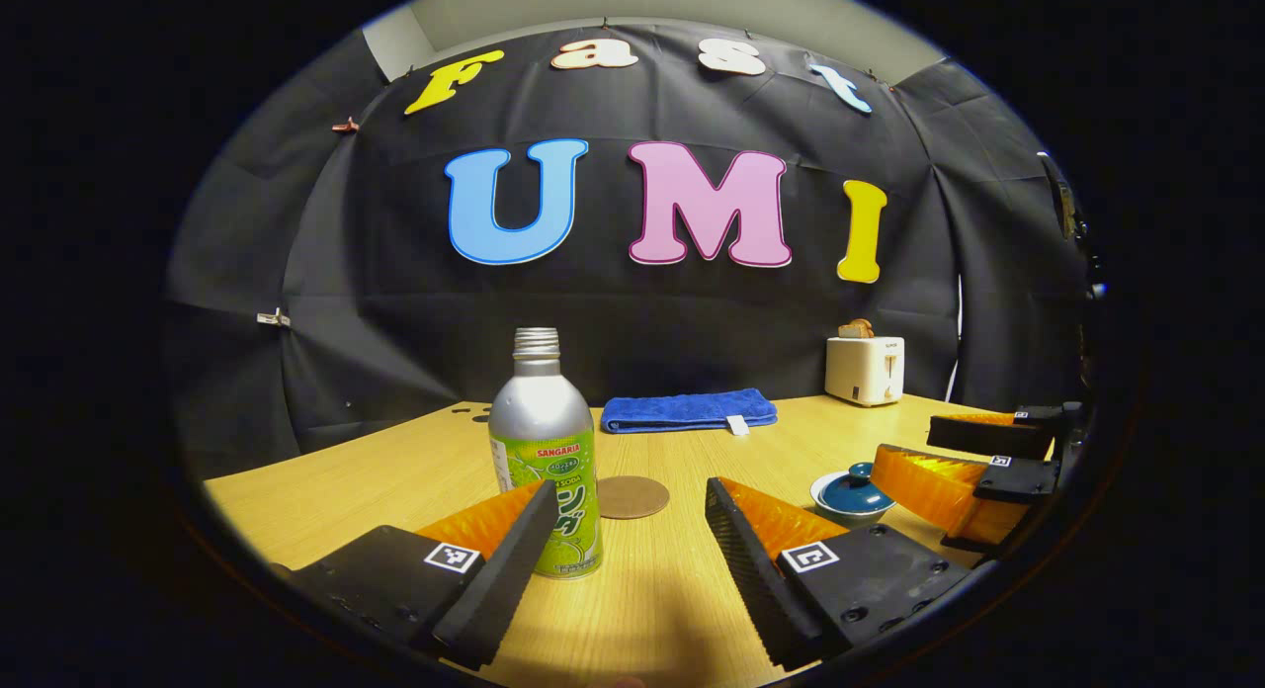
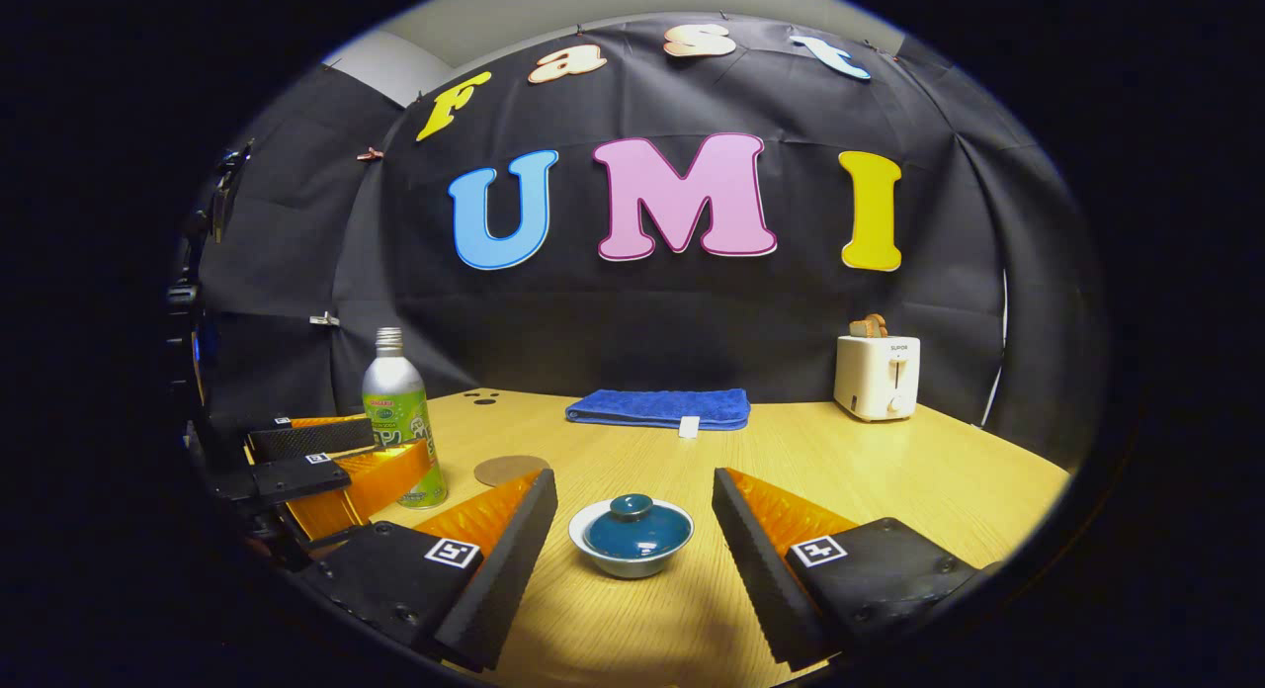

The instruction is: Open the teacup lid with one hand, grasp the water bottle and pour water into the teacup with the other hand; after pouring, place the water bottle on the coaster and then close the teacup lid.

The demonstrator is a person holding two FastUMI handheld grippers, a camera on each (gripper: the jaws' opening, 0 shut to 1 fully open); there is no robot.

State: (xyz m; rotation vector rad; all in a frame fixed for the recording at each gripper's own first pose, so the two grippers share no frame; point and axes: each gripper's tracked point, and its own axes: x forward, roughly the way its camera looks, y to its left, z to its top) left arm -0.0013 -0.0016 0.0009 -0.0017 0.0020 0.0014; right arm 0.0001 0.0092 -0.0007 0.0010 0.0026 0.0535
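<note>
On table (image 2: 889, 490): left claw (image 1: 628, 510) wide open beside bottle (image 1: 546, 451); right claw (image 2: 632, 500) wide open, lidded teacup (image 2: 632, 538) ahead.

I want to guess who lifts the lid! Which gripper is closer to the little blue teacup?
Right. The right gripper is open with the teacup just ahead between its fingers. The left gripper faces the water bottle, teacup off to its right.

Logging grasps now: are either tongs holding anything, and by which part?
Nothing is held. Left tongs stand open beside the bottle; right tongs stand open around the lidded teacup, untouched.
</note>
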